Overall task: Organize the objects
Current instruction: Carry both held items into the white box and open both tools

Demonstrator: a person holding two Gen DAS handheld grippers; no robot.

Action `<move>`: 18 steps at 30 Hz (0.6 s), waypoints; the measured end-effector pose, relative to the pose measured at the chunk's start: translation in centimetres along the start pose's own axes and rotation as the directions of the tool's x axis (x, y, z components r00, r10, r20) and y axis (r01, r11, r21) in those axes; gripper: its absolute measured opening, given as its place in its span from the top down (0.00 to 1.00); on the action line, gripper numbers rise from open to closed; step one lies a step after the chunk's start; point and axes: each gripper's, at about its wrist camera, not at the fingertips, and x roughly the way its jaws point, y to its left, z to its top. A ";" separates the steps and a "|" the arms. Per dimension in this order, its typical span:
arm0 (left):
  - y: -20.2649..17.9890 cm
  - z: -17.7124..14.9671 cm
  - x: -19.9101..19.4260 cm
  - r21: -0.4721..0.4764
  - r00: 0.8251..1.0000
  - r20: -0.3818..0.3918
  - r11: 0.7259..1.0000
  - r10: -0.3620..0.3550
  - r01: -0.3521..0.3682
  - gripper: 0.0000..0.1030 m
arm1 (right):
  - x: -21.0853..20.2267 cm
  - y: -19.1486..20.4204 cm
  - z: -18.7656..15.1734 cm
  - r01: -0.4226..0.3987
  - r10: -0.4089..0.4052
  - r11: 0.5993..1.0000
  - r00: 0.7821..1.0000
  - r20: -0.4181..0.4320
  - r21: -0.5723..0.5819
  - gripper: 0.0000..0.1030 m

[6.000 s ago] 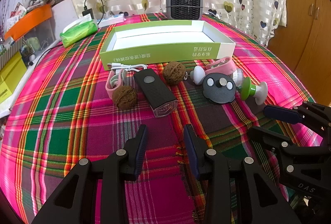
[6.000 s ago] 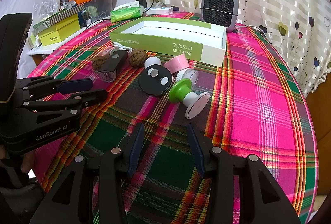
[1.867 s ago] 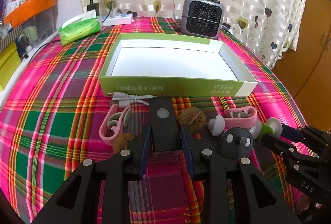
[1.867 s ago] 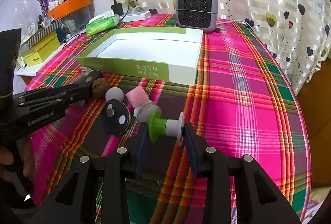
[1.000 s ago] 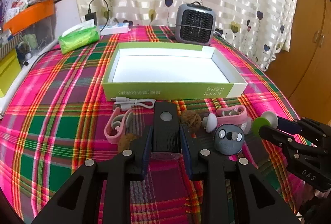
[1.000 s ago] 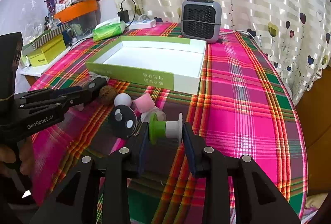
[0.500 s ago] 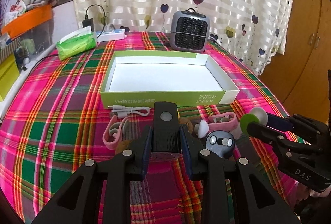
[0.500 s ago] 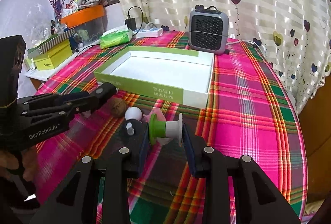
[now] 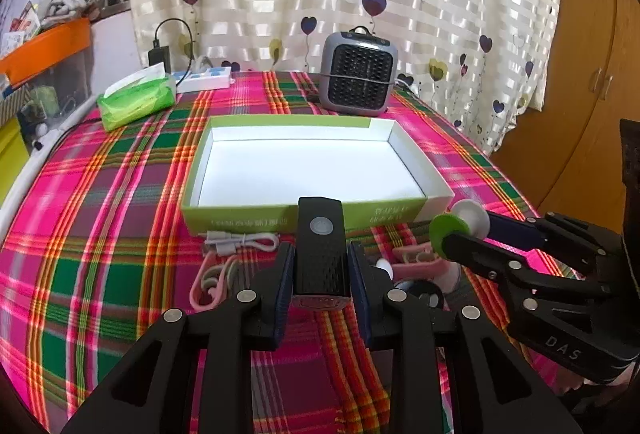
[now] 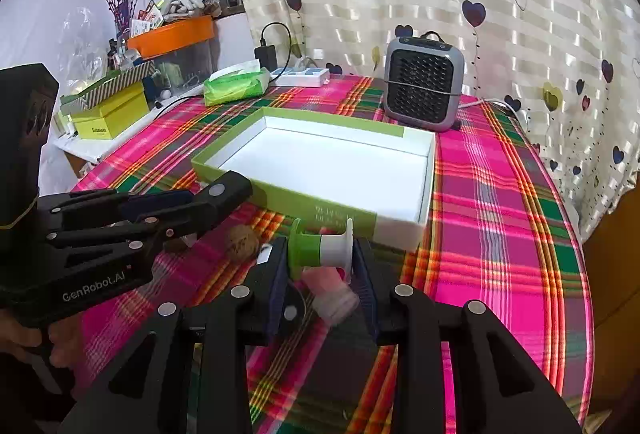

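Note:
My left gripper is shut on a black oblong light with a round button, held above the plaid cloth just in front of the green box. My right gripper is shut on a green and white spool, clamped end to end and held off the cloth near the box's front right corner. The box is white inside and holds nothing. In the left wrist view the spool shows at the right. In the right wrist view the left gripper shows at the left.
A walnut, a white cable, a pink clip, a second pink clip and a black disc lie before the box. Behind it stand a grey heater and a green tissue pack.
My right gripper has carried the spool a little upward and closer to the box. My left gripper still holds the black light and has hardly moved.

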 end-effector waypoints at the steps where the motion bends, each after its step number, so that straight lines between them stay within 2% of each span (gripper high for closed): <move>1: 0.0 0.2 0.1 0.001 1.000 0.002 1.000 0.000 0.000 0.76 | 0.1 0.0 0.2 -0.001 0.001 1.000 1.000 0.001 -0.001 0.67; 18: 0.4 3.5 2.5 0.019 1.000 0.005 1.000 -0.002 0.002 0.76 | 3.8 -0.6 3.4 -0.015 0.015 1.000 1.000 -0.015 -0.018 0.67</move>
